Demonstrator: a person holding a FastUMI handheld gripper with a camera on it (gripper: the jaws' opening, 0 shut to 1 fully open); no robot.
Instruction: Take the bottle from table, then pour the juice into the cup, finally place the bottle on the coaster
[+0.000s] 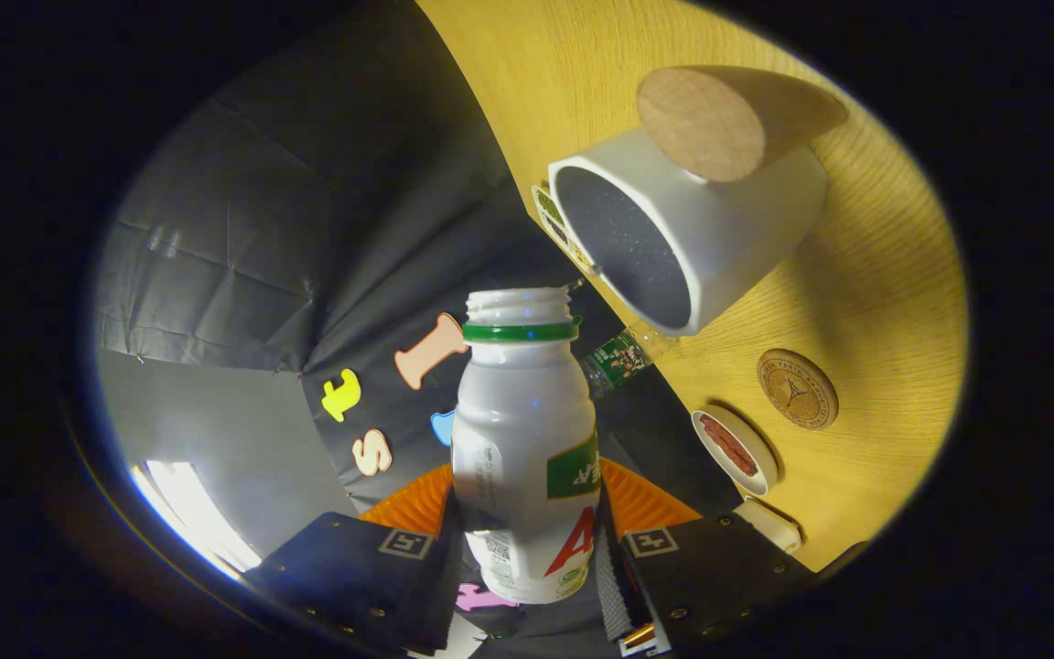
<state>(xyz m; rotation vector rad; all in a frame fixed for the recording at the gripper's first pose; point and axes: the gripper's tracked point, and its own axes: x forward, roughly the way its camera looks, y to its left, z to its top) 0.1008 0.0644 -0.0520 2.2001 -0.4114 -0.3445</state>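
While the gripper (pixel 527 549) tips sideways with both fingers clamped on the bottle (pixel 527 439), the bottle's long axis runs straight ahead, its open, capless mouth just short of the white cup (pixel 682 238) on the table (pixel 856 302). The coaster (pixel 797 388) lies beside it. Label print is unreadable.

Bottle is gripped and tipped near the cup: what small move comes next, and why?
Probably shift the bottle mouth a little further toward the cup and keep tilting. The gripper fingers clamp the bottle between them, its cap is off, and its open neck sits just short of the cup's dark opening, with no juice seen flowing. The coaster waits beyond.
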